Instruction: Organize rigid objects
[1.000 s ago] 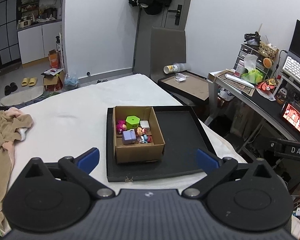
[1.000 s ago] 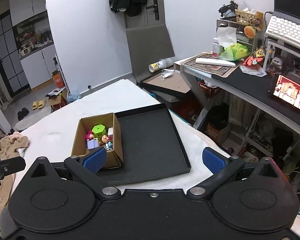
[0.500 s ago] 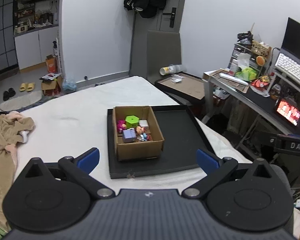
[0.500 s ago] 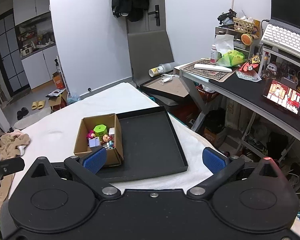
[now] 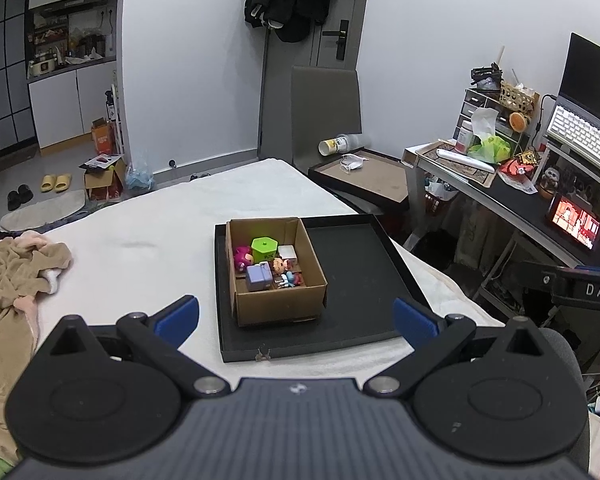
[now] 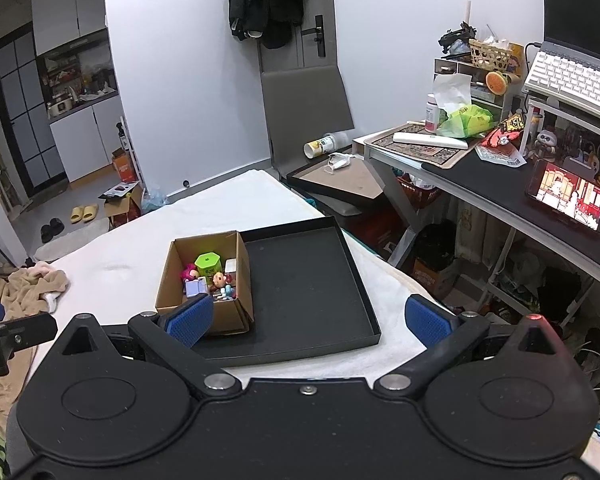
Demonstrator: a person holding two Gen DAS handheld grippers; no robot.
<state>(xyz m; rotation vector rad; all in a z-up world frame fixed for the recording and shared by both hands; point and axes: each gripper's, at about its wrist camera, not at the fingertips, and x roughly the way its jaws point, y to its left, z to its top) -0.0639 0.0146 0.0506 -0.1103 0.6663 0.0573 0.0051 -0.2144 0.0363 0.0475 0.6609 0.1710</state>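
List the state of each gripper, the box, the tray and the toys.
left gripper: open, empty, short of the tray
right gripper: open, empty
cardboard box: upright, open-topped, on the tray's left side
black tray: right part bare
toys: all inside the box

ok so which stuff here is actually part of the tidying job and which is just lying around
Part of the job:
- cardboard box
- small toys inside it, such as the green block and purple cube
- black tray the box sits in
- left gripper and right gripper, both open and empty

Just lying about:
- beige cloth
- desk clutter
- slippers
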